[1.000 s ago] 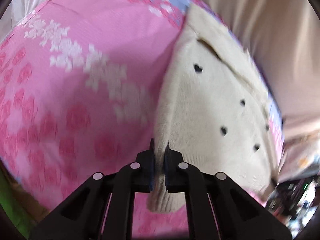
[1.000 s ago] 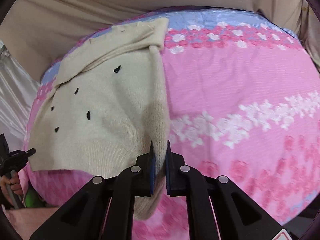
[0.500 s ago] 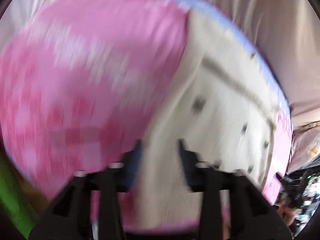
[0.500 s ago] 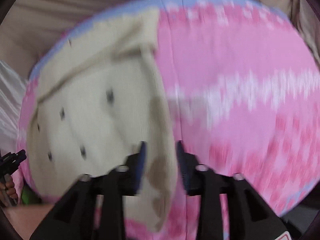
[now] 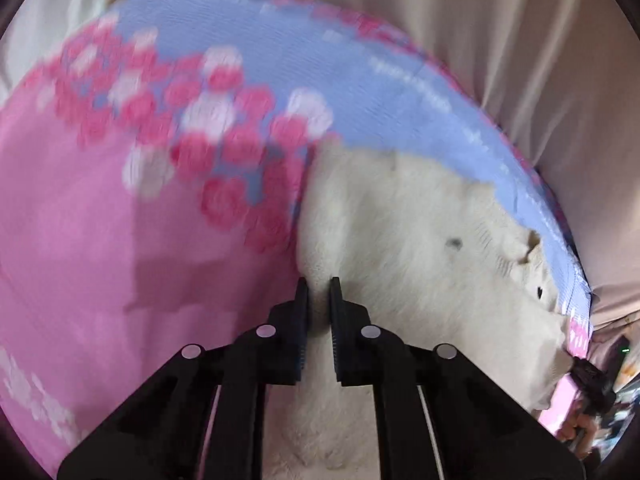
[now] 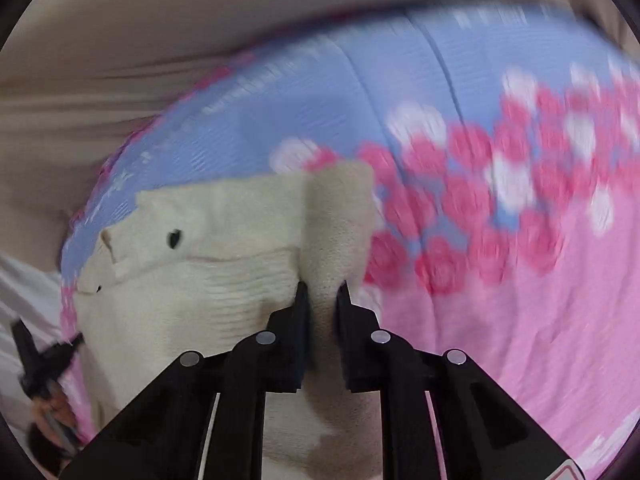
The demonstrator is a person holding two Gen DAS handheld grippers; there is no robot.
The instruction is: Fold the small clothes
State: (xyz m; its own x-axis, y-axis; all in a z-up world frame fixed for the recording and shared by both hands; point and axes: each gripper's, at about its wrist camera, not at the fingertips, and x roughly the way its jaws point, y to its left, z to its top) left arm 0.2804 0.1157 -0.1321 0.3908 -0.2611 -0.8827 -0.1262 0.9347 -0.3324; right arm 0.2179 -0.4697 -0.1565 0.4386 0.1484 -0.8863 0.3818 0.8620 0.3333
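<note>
Both grippers clamp the cream knit garment on the pink floral bedspread.

Left gripper (image 5: 319,294) has its jaws drawn narrow on the garment's (image 5: 420,264) left edge, knit fabric pinched between the black pads, while the right gripper (image 6: 321,298) holds a thick fold of the same garment (image 6: 224,280) in a slightly wider gap at its right edge. Between them the cream knit lies doubled over, small dark heart marks (image 6: 174,239) showing on its upper layer. Under it spreads the bedspread (image 5: 100,248), pink with rose and white blossoms, turning pale blue toward the far side. Beige fabric (image 6: 140,40) rises beyond the bedspread. Each view catches the opposite gripper dimly at its outer edge, blurred.
</note>
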